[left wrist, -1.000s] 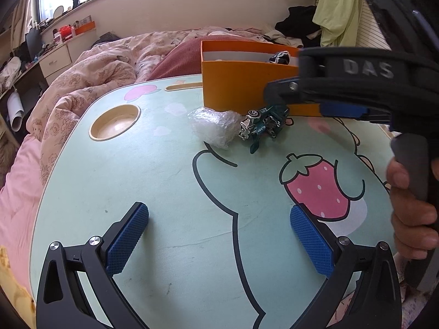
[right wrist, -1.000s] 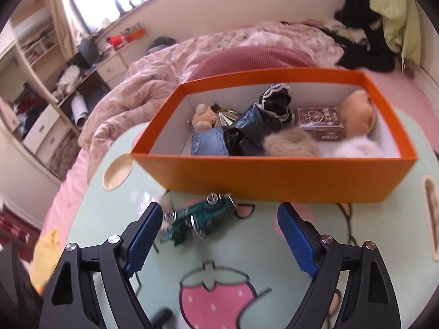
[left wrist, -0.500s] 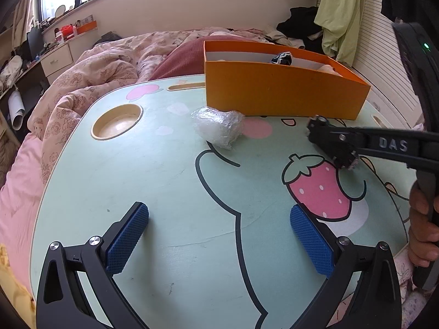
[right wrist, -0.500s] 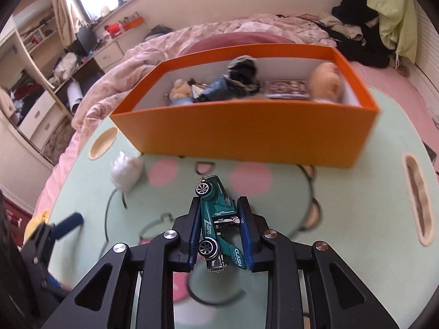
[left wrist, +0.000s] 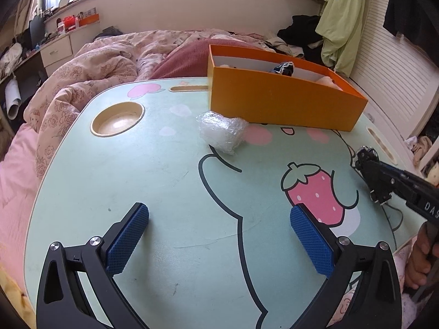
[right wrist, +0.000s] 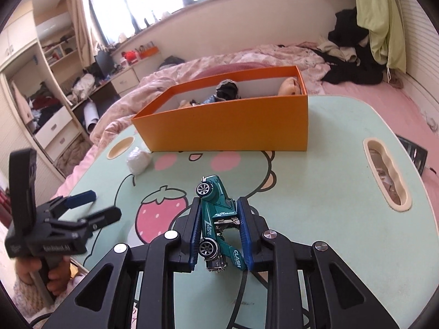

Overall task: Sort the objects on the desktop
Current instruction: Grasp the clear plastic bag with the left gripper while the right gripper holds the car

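Clamped in the right gripper: a green toy car, squeezed between the two blue pads, nose pointing away toward the orange box, raised clear of the mint-green table. Held tilted, one front wheel up beyond the fingertips, the chrome rear end hanging back between the black arms. Visible also from the left wrist view, at the right edge, as a dark shape in the closed tips (colour hard to make out there).

On the left: left gripper poised above the near part of the table, blue pads wide apart, nothing between them but the tabletop's cartoon print. Gripped from below by a hand at the table's near edge.

Sitting on the table, just beside the box's front wall and near the round cup recess: a crumpled clear plastic wad. Inside the orange box, toward the far edge of the table: a black frilled item, a tan plush piece, other small things only partly seen.
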Available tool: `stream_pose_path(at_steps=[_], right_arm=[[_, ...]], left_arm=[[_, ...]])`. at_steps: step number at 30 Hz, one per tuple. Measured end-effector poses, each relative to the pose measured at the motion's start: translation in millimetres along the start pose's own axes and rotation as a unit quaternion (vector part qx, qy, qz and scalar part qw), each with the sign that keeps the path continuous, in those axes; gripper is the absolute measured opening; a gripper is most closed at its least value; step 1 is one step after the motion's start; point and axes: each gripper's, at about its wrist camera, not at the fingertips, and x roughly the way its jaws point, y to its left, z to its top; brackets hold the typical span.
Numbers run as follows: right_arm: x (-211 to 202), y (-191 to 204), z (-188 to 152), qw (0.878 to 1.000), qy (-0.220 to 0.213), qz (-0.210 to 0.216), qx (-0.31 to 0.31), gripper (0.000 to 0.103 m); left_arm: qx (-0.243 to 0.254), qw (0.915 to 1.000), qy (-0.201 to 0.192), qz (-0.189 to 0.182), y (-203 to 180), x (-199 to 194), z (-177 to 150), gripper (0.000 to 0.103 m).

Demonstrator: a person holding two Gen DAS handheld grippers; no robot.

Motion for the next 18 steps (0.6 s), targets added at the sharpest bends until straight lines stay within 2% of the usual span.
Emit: stream_pose_path(at_steps=[4,7,10,14,15,16,18], right_arm=[[-7.0,4.1,0.3,1.000,-0.017,-0.002,-0.012,0.024],[-7.0,3.5,-0.2,1.000,-0.019,-0.002,-0.011,0.024],[-6.0,1.0,-0.6,1.000,-0.017,-0.001,-0.006,0.024],[-6.4,-0.5,-1.4,1.000,-0.017,0.000,-0.006,0.024],[-6.3,-0.6,-1.5,1.000,-0.017,0.000,-0.006,0.024],[-6.7,-0.7,-1.8,1.000,-0.017,0.000,-0.006,0.024],[-6.7,-0.7,-1.8,1.000,-0.018,0.001,-0.005,0.024]], left_arm=[[-0.034,0.9994,0.005,-0.004,11.3,0.6,21.0,0.103],[-0.013,0.9998,0.006,0.010,3.6,7.4,44.9,0.103],[0.017,0.9986,0.027,0.041,-7.3,27.1,62.6,0.103],[0.036,0.9976,0.041,0.042,-17.7,45.0,67.5,0.100],[0.038,0.9975,0.043,0.042,-18.6,47.6,66.5,0.086],[0.038,0.9973,0.046,0.042,-18.8,49.9,64.8,0.063],[0.037,0.9976,0.043,0.039,-16.6,48.3,58.3,0.040]])
